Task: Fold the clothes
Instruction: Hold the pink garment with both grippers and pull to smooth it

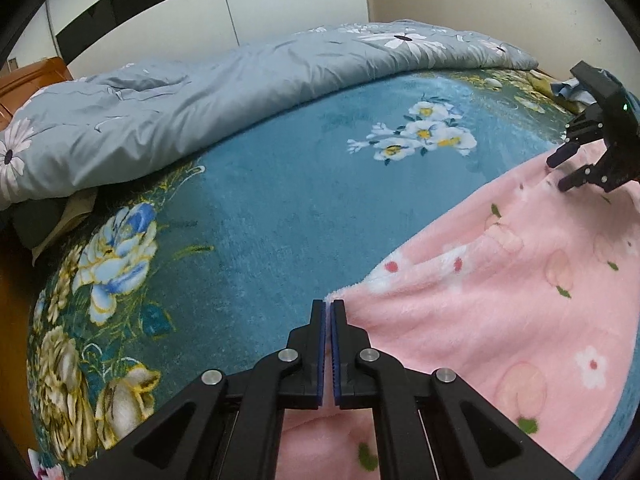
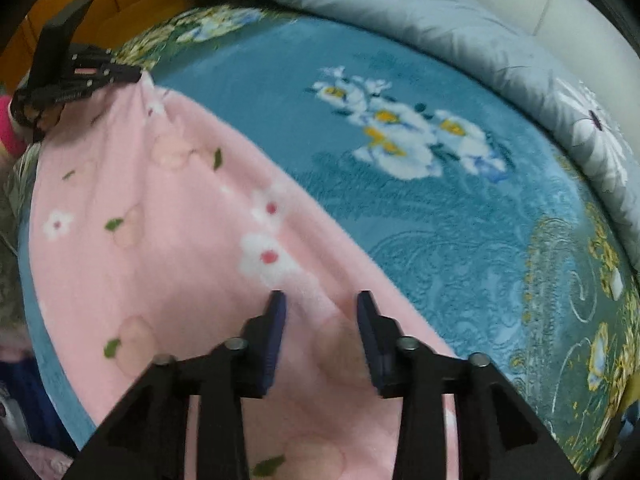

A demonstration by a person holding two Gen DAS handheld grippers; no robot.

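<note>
A pink fleece garment (image 1: 480, 300) (image 2: 160, 260) with white flowers and peach prints lies spread on the bed. My left gripper (image 1: 329, 304) is shut on a corner of it, and the fabric's edge runs in between the pads. In the right wrist view the left gripper (image 2: 136, 76) shows at the far left, with the pink cloth drawn up to its tips. My right gripper (image 2: 322, 296) stands open just above the garment's other end, with pink cloth below the gap and nothing pinched. From the left wrist view the right gripper (image 1: 559, 174) shows its fingers spread over the cloth's far edge.
The bed is covered by a teal floral blanket (image 1: 260, 200) (image 2: 440, 240). A grey-blue quilt (image 1: 200, 92) (image 2: 400, 8) is bunched along the far side. A wooden headboard (image 1: 32, 76) stands at one end, and a pale wall (image 1: 160, 8) lies behind.
</note>
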